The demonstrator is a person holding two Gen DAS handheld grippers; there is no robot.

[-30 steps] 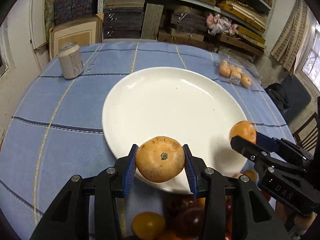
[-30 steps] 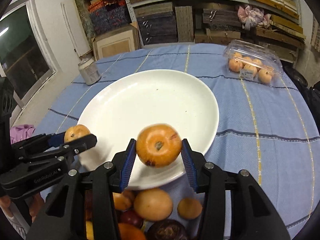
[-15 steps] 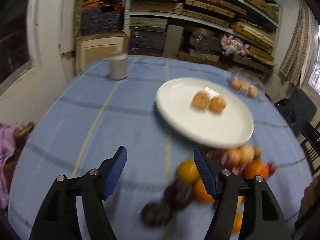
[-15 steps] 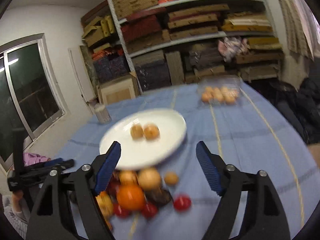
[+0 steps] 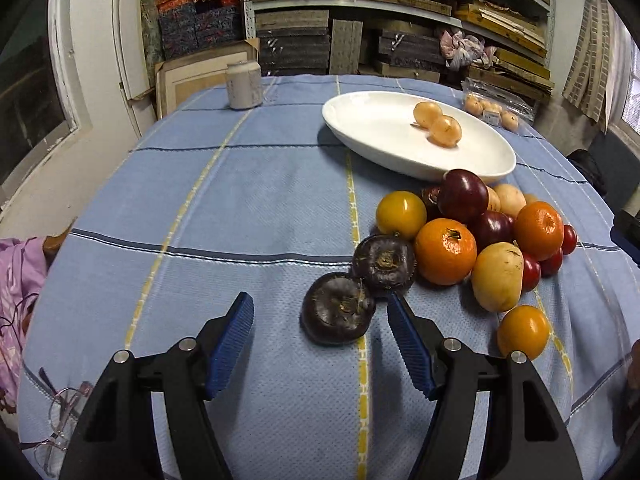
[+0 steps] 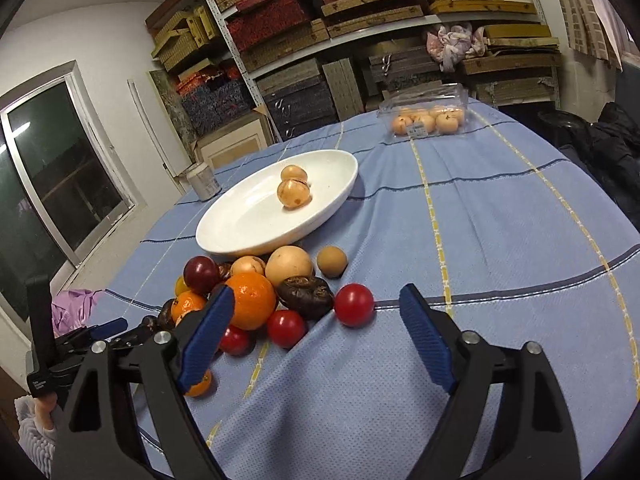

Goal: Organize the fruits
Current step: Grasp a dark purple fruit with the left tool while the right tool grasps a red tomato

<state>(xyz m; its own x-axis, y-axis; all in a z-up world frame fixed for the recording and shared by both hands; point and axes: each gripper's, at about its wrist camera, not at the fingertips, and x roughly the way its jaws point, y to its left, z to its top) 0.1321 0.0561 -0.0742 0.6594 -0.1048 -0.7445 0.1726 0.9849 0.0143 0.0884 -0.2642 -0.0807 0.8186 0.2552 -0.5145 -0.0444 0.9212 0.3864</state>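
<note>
A white plate (image 5: 400, 152) (image 6: 248, 228) on the blue cloth holds two tan fruits (image 5: 436, 124) (image 6: 294, 186), side by side. In front of the plate lies a pile of mixed fruit (image 5: 460, 232) (image 6: 256, 292): oranges, yellow ones, dark red ones, small red tomatoes. My left gripper (image 5: 319, 302) is open and empty, low over the cloth, with a dark purple fruit (image 5: 338, 308) just ahead between its tips, not pressed. My right gripper (image 6: 316, 294) has its jaws opening; nothing is gripped. A red tomato (image 6: 354, 304) lies beyond its tips.
A grey can (image 5: 242, 84) (image 6: 204, 180) stands at the table's far left. A clear plastic box of tan fruits (image 5: 492, 108) (image 6: 428, 118) sits far right. Glasses (image 5: 60, 412) lie at the near left edge, beside purple cloth (image 5: 16, 276). Stacked shelves fill the back.
Both grippers let go of their tan fruits, which now lie on the plate. Both opened and drew back from the plate to the fruit pile.
</note>
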